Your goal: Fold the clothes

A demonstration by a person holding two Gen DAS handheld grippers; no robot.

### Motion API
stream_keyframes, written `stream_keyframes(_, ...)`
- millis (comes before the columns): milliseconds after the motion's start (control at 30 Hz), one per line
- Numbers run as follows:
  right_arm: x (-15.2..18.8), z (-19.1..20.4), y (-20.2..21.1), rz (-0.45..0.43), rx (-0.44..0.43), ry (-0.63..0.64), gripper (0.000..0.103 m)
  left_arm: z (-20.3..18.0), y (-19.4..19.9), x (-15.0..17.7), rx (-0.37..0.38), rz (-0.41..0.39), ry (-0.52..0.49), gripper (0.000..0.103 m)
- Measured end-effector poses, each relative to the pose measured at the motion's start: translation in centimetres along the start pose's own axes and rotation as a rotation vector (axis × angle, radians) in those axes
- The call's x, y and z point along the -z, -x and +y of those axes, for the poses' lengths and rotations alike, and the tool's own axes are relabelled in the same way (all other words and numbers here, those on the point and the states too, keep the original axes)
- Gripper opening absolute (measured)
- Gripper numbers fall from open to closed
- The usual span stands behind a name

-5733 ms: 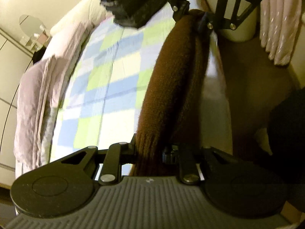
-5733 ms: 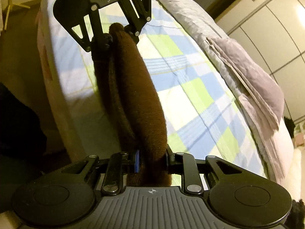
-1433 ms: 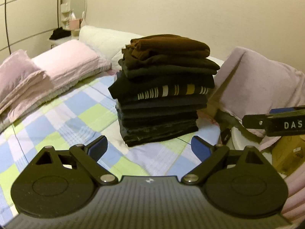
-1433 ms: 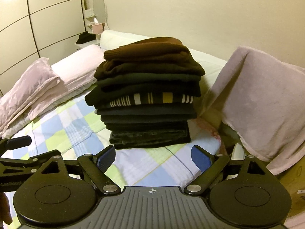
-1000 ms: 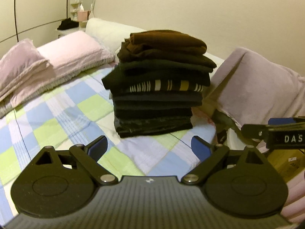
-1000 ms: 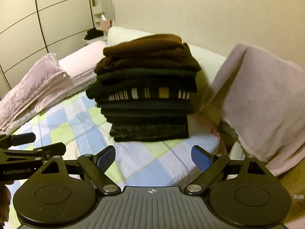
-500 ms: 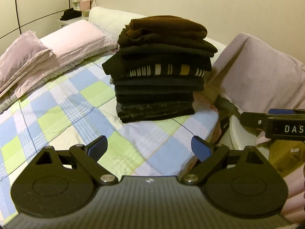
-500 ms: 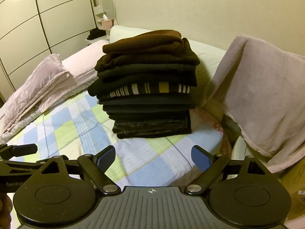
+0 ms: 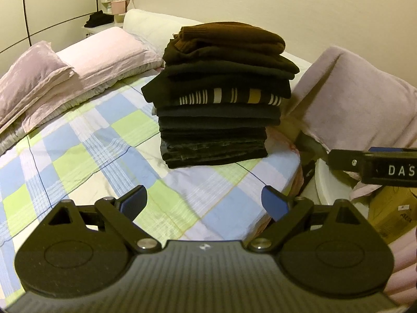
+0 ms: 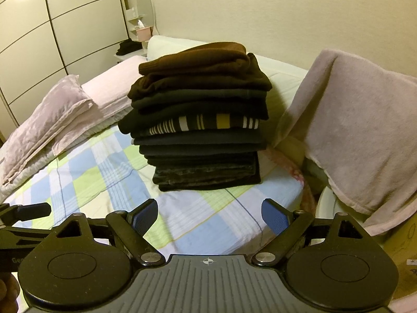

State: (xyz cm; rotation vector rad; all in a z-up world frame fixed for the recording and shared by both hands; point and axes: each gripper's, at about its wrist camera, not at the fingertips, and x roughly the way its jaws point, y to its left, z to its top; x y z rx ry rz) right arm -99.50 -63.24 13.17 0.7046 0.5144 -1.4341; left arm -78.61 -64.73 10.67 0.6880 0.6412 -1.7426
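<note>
I hold the left tool (image 9: pixel 204 202) and right tool (image 10: pixel 209 215) with jaws spread wide, gripping nothing, above the checkered bed (image 9: pixel 86 154). Beyond them, the stack of folded clothes (image 10: pixel 200 133) rests near the bed corner, brown sweater (image 10: pixel 198 65) on top. Pink pillows (image 9: pixel 104 52) lie farther back.

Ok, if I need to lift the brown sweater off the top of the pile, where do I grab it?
Probably the brown sweater at its ribbed left end, coming in level from the left: that edge overhangs the pile.
</note>
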Motion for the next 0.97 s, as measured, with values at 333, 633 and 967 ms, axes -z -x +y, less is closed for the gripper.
stream_keyframes(333, -0.3, 0.0, 0.1, -0.011, -0.001, -0.004, 0.089, 0.0, -0.1, -0.2, -0.005, -0.012, -0.005, 0.093)
stream_keyframes(633, -0.7, 0.1, 0.3, -0.027, -0.017, -0.010, 0.089, -0.1, -0.2, -0.6, -0.021, -0.031, -0.004, 0.093)
stream_keyframes(967, -1.1, -0.3, 0.0, -0.030, -0.014, -0.010, 0.089, 0.0, -0.3, -1.0, -0.038, -0.064, 0.017, 0.093)
